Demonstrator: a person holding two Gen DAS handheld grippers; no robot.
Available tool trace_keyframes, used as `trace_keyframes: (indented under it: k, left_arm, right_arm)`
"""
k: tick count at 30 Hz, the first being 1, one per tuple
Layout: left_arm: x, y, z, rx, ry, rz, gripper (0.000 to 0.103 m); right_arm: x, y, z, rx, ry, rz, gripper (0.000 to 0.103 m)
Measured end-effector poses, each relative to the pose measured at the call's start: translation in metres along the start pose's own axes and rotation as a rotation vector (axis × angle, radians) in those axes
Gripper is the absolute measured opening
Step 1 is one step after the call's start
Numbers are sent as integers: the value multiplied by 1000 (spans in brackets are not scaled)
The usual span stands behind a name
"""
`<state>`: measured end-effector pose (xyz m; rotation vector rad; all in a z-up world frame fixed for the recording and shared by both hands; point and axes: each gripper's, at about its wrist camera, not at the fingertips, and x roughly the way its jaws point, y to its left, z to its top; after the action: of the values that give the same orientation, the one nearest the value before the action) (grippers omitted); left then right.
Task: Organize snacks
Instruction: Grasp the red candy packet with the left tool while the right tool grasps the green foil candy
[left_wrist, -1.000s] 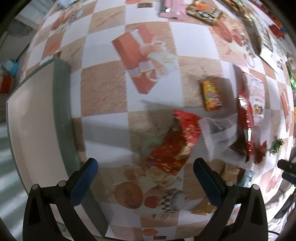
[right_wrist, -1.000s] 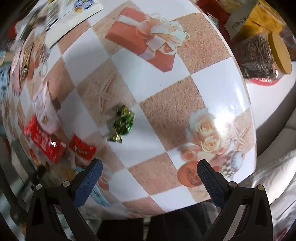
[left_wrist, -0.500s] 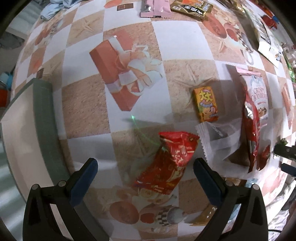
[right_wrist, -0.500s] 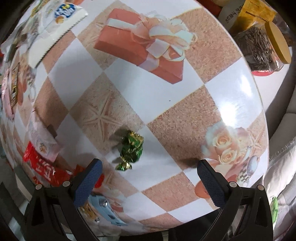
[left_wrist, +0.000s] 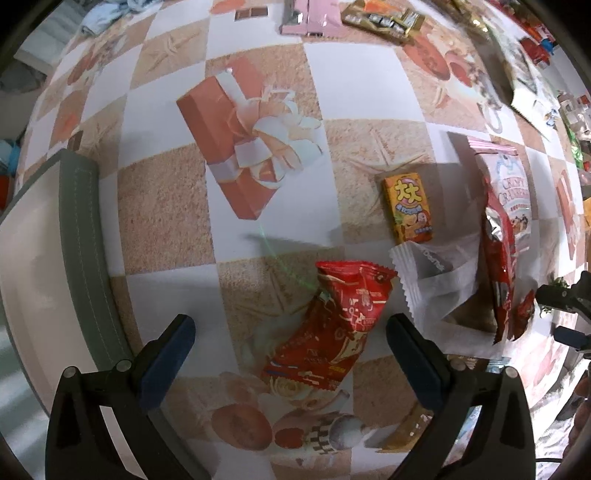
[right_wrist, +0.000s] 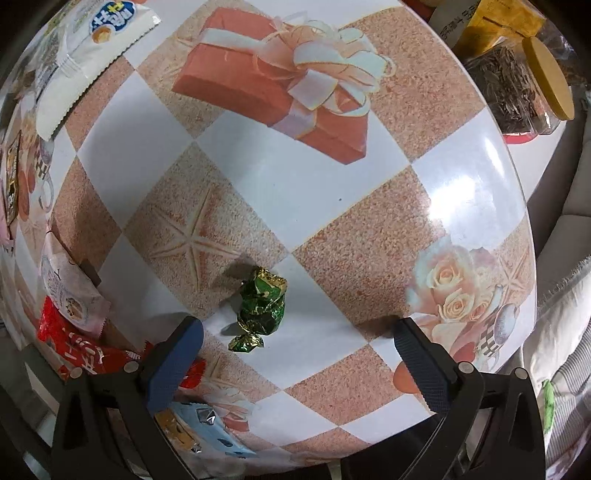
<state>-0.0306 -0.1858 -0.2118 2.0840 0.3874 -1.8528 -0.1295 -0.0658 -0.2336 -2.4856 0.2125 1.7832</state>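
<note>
A red snack packet (left_wrist: 332, 325) lies on the patterned tablecloth between the fingers of my open left gripper (left_wrist: 290, 341), just ahead of the tips. Right of it lie a white wrapper (left_wrist: 436, 277), a yellow box (left_wrist: 408, 206) and a red-and-white bag (left_wrist: 506, 229). A green foil candy (right_wrist: 262, 302) lies on the cloth just ahead of my open right gripper (right_wrist: 295, 343), nearer its left finger. The right gripper also shows at the right edge of the left wrist view (left_wrist: 569, 306).
A grey-rimmed white tray (left_wrist: 79, 236) sits at the table's left. Pink and gold packets (left_wrist: 347, 18) lie at the far side. A white packet (right_wrist: 88, 48), red packets (right_wrist: 74, 350), a blue packet (right_wrist: 199, 428) and a jar of dried leaves (right_wrist: 517, 85) ring the candy.
My left gripper has drawn back a little, so the red packet sits farther ahead and the tray shows more. My right gripper has moved closer to the green candy, which now lies between its fingers.
</note>
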Motion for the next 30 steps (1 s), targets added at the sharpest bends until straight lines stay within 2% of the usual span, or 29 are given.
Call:
trace_keyframes:
  k: [3, 4, 6, 7, 8, 9, 10, 11, 12, 16, 21, 30]
  left_arm:
    - [-6, -7, 0, 25, -20, 41, 99]
    - [-8, -11, -1, 46, -31, 45, 93]
    - [-11, -16, -3, 70, -42, 36, 83]
    - [-12, -18, -4, 69, -43, 25, 75]
    - [-12, -17, -4, 62, -40, -4, 64]
    - [-12, -17, -4, 55, -38, -23, 58]
    - [-14, -18, -5, 48, -42, -23, 44]
    - [-16, -21, -6, 47, -44, -23, 34]
    - [-16, -21, -6, 48, -41, -18, 34]
    - [-18, -17, -13, 27, -51, -25, 34]
    - [-24, -12, -30, 14, -80, -42, 34]
    - [-22, -11, -54, 10, -84, -58, 34]
  right_arm:
    - [-2, 9, 5, -32, 7, 0, 101]
    - [-4, 13, 4, -54, -1, -9, 98]
    - [-9, 22, -2, -98, -28, -18, 82]
    - [-13, 27, -4, -123, -42, -23, 77]
    - [-16, 31, -6, -144, -51, -27, 66]
    - [-19, 34, -8, -162, -59, -30, 52]
    - [-22, 38, -9, -184, -67, -34, 44]
    - [-24, 41, -9, -202, -72, -32, 25]
    - [-26, 44, -10, -215, -69, -22, 16]
    - [-37, 52, -13, -215, -65, 63, 16]
    - [-51, 48, -22, -255, -88, 109, 16]
    - [-66, 38, -39, -288, -110, 114, 16]
